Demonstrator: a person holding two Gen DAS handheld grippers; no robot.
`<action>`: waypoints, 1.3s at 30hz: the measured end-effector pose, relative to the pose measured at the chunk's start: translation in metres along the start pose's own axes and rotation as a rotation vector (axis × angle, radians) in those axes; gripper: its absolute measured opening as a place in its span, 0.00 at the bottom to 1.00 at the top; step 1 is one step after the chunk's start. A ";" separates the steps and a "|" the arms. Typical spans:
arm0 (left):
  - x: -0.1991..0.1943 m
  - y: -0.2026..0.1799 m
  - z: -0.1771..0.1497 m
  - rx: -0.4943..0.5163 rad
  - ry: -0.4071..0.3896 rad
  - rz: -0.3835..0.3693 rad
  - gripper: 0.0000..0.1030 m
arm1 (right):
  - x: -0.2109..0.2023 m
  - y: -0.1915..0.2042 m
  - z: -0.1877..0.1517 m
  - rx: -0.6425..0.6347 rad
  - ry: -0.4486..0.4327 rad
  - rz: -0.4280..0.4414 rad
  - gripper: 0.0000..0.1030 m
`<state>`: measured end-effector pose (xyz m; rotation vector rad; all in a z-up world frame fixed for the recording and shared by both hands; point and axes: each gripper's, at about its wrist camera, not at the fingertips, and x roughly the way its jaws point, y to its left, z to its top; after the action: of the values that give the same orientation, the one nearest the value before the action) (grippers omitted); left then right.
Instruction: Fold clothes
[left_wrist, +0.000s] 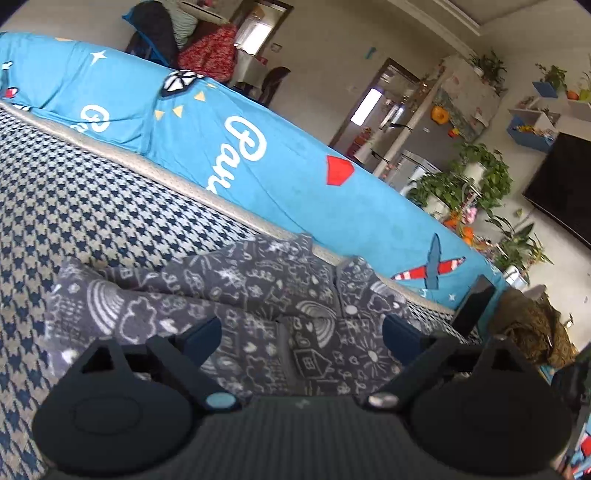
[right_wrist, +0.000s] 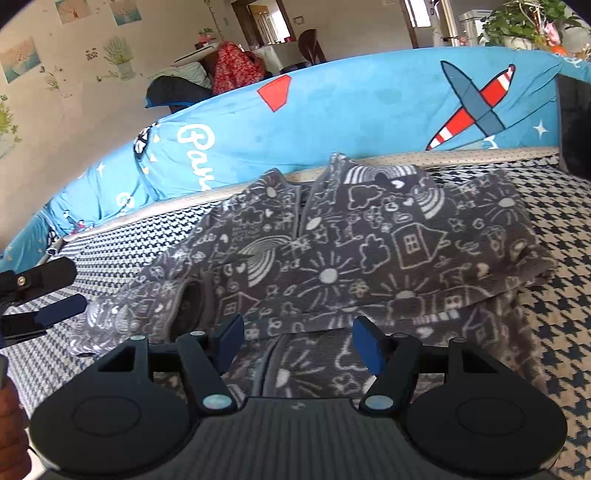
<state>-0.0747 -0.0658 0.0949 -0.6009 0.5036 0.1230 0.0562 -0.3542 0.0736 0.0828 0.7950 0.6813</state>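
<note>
Clearly one grey printed garment (right_wrist: 332, 251) lies in the middle of the frame on the houndstooth bed cover (right_wrist: 554, 295), partly folded I think, one sleeve still out at lower left. Both left gripper (left_wrist: 303, 332) and right gripper (right_wrist: 299, 343) hover above it, two in all, fingers open, holding nothing.

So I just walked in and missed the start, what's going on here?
A person is folding a grey doodle-print garment on a houndstooth-covered sofa seat, using a handheld gripper in each hand. The garment lies partly folded, one side laid over. Both the left gripper and the right gripper hover over it with fingers apart, gripping nothing. A blue cartoon-print cover drapes the backrest behind.
</note>
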 end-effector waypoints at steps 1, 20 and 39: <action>0.000 0.005 0.003 -0.022 -0.007 0.027 0.94 | 0.002 0.002 0.000 0.015 0.002 0.035 0.63; -0.009 0.045 0.020 -0.183 -0.070 0.216 1.00 | 0.081 0.024 -0.014 0.361 0.164 0.354 0.63; -0.023 0.070 0.031 -0.289 -0.116 0.258 1.00 | 0.125 0.044 -0.020 0.449 0.182 0.394 0.39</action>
<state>-0.0996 0.0099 0.0927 -0.8035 0.4518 0.4793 0.0819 -0.2493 -0.0051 0.6049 1.1120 0.8784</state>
